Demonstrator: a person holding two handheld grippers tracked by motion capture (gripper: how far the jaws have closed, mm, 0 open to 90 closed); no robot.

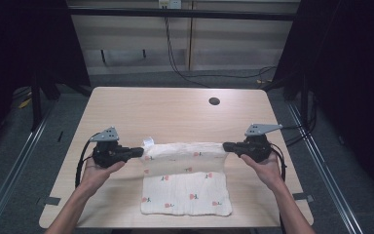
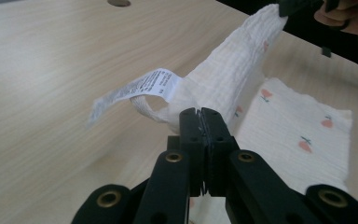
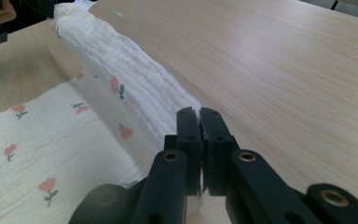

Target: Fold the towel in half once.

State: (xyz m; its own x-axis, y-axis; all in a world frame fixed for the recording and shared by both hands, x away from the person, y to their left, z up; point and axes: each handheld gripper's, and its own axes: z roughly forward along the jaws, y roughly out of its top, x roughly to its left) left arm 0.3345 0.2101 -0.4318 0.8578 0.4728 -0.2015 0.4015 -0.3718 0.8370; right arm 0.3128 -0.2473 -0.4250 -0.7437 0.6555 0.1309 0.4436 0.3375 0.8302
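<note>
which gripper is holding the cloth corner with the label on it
The left gripper: the white care label hangs by its shut jaws; the right gripper pinches a corner of the cloth without one.

Cloth (image 1: 187, 187), table (image 1: 175, 109), two hand-held grippers

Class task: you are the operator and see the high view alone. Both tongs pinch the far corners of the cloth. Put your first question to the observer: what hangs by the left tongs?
Observer: A white care label with small print, sewn to the cloth at that corner.
Operator: Are the left tongs fully closed?
Observer: Yes, jaws together on the fabric.
Operator: And the right tongs?
Observer: Shut too, clamping the raised fold.
</note>
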